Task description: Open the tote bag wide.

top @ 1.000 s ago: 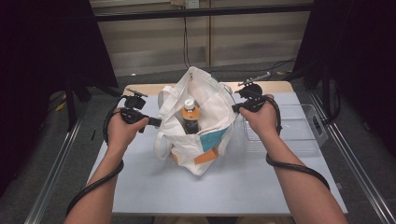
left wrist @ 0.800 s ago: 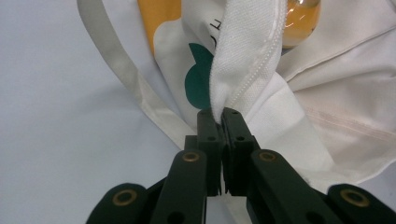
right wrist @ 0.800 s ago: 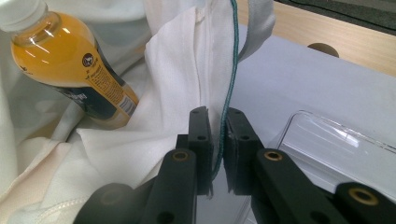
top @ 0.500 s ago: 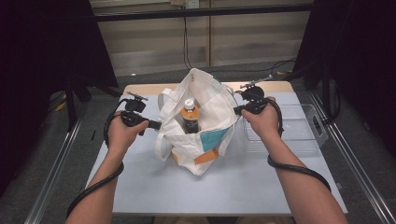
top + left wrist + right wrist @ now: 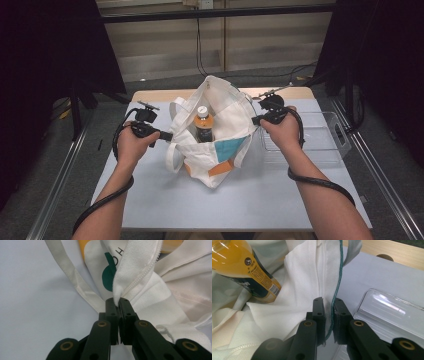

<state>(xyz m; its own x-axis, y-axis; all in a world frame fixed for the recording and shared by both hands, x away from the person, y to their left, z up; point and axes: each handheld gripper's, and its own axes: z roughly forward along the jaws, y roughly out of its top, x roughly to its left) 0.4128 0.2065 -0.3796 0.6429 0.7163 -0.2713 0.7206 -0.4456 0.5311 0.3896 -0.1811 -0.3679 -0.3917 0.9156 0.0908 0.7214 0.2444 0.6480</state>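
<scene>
**Kid:** What are the jaws doing?

**Helper:** The left gripper (image 5: 118,302) has its jaws pinched tight on the zipper edge of the white tote bag (image 5: 150,290). The cloth comes straight up out of the tips, at 12 o'clock. The right gripper (image 5: 328,302) has its jaws squeezed on the bag's other edge, with a thin green thread (image 5: 338,277) running down between them.

**Kid:** Where is the bag?

**Helper:** In the high view the tote bag (image 5: 220,150) sits in the middle of the counter (image 5: 240,200), with its mouth wide open. The left gripper (image 5: 167,136) holds the bag's side at 9 o'clock, and the right gripper (image 5: 255,120) holds it at about 2 o'clock.

**Kid:** What's inside?

**Helper:** A bottle (image 5: 202,125) with an orange label and a white cap stands in the bag. In the right gripper view the bottle (image 5: 244,267) is up at 10 o'clock from the jaws.

**Kid:** Anything else near?

**Helper:** A clear plastic tray (image 5: 325,140) lies on the counter at 3 o'clock from the bag, just beside the right hand (image 5: 282,132). A bag strap (image 5: 75,277) hangs at 10 o'clock from the left jaws.
</scene>
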